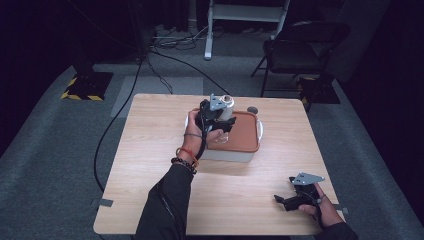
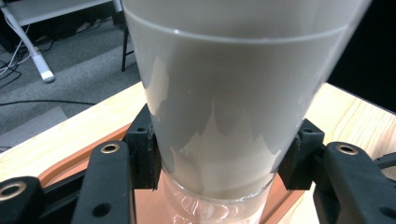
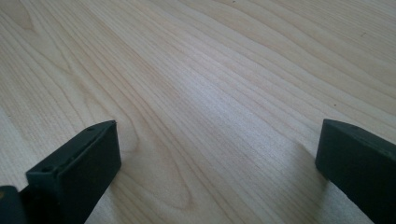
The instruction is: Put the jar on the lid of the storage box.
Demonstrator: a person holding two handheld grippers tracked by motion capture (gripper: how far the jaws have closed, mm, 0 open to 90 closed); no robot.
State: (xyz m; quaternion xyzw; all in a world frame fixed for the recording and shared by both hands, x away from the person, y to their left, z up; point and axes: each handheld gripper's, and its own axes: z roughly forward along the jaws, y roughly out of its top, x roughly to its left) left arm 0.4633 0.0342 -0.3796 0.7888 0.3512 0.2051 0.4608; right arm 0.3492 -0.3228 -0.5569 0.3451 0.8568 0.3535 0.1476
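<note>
left gripper (image 2: 217, 161) pinching a glass of milky liquid (image 2: 224, 107) low on its wall, held over the orange-rimmed tray (image 1: 250, 145) mid-table.
glass looks smooth, rigid, breakable and fairly heavy while full, likely slippery; a grip low on the wall as here, kept upright, seems safest against spills. right gripper (image 1: 292, 199) rests near the table's (image 1: 150, 150) front right corner, jaws spread, nothing between them. pale wood tabletop, grey carpet, cables, a black chair (image 1: 300, 50) behind, dim room.
</note>
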